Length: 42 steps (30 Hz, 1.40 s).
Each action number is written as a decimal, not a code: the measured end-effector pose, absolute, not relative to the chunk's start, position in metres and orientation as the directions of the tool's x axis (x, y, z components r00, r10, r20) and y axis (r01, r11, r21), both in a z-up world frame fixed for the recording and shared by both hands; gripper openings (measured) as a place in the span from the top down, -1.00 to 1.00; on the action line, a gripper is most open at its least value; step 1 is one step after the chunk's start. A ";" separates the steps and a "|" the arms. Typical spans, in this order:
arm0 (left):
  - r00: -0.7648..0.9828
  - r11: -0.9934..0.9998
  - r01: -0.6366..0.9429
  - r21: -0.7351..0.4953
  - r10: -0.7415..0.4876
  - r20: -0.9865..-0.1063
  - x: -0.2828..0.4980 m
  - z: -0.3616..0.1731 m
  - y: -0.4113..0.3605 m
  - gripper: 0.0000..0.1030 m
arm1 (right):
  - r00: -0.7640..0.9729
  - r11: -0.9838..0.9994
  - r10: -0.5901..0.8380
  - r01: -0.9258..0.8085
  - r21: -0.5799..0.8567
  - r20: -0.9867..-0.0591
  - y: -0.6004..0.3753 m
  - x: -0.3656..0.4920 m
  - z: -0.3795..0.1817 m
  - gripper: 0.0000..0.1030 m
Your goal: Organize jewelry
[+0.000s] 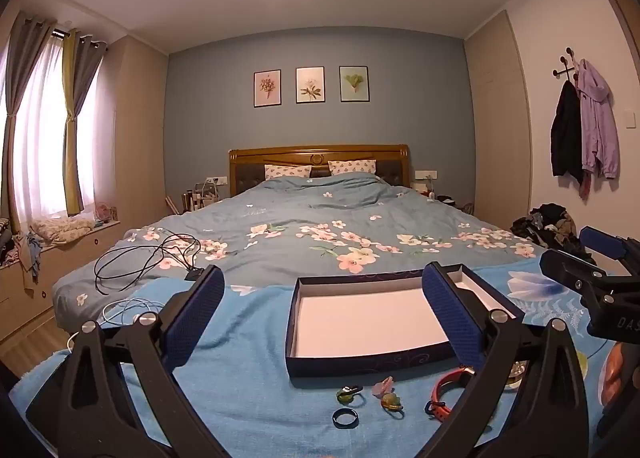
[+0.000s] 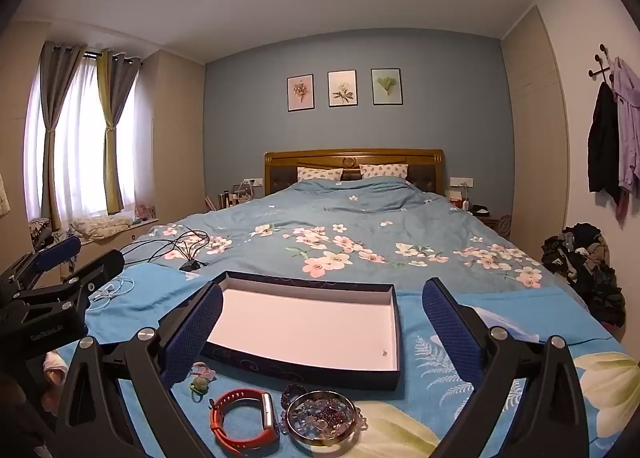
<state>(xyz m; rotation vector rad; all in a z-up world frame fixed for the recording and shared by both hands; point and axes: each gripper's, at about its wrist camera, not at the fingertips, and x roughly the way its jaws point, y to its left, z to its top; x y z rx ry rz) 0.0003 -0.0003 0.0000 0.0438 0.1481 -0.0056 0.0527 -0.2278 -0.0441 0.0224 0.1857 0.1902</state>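
Soft blue bedspread (image 1: 240, 358) invites trouble: rings (image 1: 346, 418) lie near the empty box (image 1: 368, 318); both grippers (image 1: 320, 322) (image 2: 320, 330), spread wide and empty, could press them into folds.

Black frames, blue textured fingers (image 1: 202, 310)

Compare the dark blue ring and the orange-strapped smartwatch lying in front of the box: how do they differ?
The plain dark blue ring is a small, closed, one-piece band lying flat; the orange-strapped smartwatch is far larger and curls its strap into a loop with a metallic case on one side. The ring lies toward the left of the row, the watch toward the right beside the round metal dish of beads. Both rest on the blue cloth, outside the empty white-lined box.
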 end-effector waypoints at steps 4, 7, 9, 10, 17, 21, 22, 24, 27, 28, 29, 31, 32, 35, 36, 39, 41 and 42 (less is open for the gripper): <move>0.992 0.999 0.008 0.036 -0.004 -0.128 -0.001 0.000 0.000 -0.89 | 0.957 0.981 0.195 -0.191 0.038 -0.213 -0.225 0.058 -0.046 -0.87; 0.991 0.999 0.013 0.036 -0.008 -0.132 0.000 0.003 0.000 -0.89 | 0.962 0.983 0.186 -0.183 0.035 -0.201 -0.227 0.054 -0.042 -0.87; 0.991 0.999 0.011 0.034 -0.006 -0.134 0.002 0.006 0.000 -0.89 | 0.961 0.982 0.188 -0.185 0.033 -0.203 -0.226 0.054 -0.041 -0.87; 0.991 0.999 0.011 0.034 -0.007 -0.134 0.004 0.007 0.002 -0.89 | 0.961 0.982 0.188 -0.185 0.036 -0.201 -0.227 0.054 -0.041 -0.87; 0.992 0.999 0.009 0.038 -0.004 -0.124 -0.003 0.005 0.001 -0.89 | 0.964 0.982 0.189 -0.184 0.045 -0.186 -0.229 0.053 -0.044 -0.87; 0.992 0.999 0.006 0.035 -0.002 -0.125 -0.003 0.005 0.000 -0.89 | 0.963 0.981 0.192 -0.187 0.046 -0.189 -0.230 0.052 -0.042 -0.87; 0.992 0.999 0.006 0.034 -0.001 -0.123 -0.004 0.005 0.000 -0.89 | 0.962 0.981 0.194 -0.189 0.047 -0.190 -0.230 0.054 -0.042 -0.87; 0.993 0.999 0.005 0.032 -0.001 -0.120 -0.004 0.004 0.000 -0.89 | 0.963 0.981 0.195 -0.190 0.047 -0.185 -0.231 0.054 -0.042 -0.87; 0.993 0.999 0.004 0.033 0.000 -0.118 -0.004 0.003 0.000 -0.89 | 0.964 0.981 0.194 -0.188 0.047 -0.183 -0.232 0.052 -0.041 -0.87; 0.993 0.999 0.004 0.033 0.000 -0.119 -0.004 0.003 0.000 -0.89 | 0.964 0.981 0.194 -0.189 0.047 -0.183 -0.233 0.052 -0.041 -0.87; 0.993 0.999 0.004 0.032 0.000 -0.120 -0.004 0.002 0.000 -0.89 | 0.964 0.981 0.193 -0.188 0.047 -0.184 -0.231 0.051 -0.042 -0.87; 0.992 1.000 0.005 0.030 -0.001 -0.123 -0.002 0.001 0.000 -0.89 | 0.963 0.981 0.195 -0.190 0.047 -0.187 -0.231 0.051 -0.042 -0.87; 0.992 1.000 0.005 0.030 -0.001 -0.123 -0.002 0.002 0.000 -0.89 | 0.962 0.980 0.197 -0.191 0.047 -0.187 -0.231 0.051 -0.042 -0.87; 0.992 1.000 0.005 0.030 -0.001 -0.123 -0.003 0.002 0.000 -0.89 | 0.963 0.981 0.196 -0.191 0.044 -0.185 -0.231 0.052 -0.041 -0.87; 0.992 1.000 0.005 0.030 -0.001 -0.123 -0.002 0.002 0.000 -0.89 | 0.963 0.981 0.195 -0.191 0.044 -0.185 -0.231 0.052 -0.041 -0.87; 0.992 1.000 0.005 0.028 -0.001 -0.122 -0.002 0.002 0.000 -0.89 | 0.964 0.981 0.195 -0.190 0.046 -0.182 -0.231 0.052 -0.041 -0.87; 0.992 1.000 0.005 0.029 -0.001 -0.124 -0.002 0.002 0.000 -0.89 | 0.965 0.981 0.192 -0.188 0.043 -0.181 -0.231 0.051 -0.042 -0.87; 0.992 1.000 0.005 0.029 -0.001 -0.123 -0.002 0.002 0.000 -0.89 | 0.965 0.981 0.192 -0.188 0.042 -0.180 -0.231 0.051 -0.042 -0.87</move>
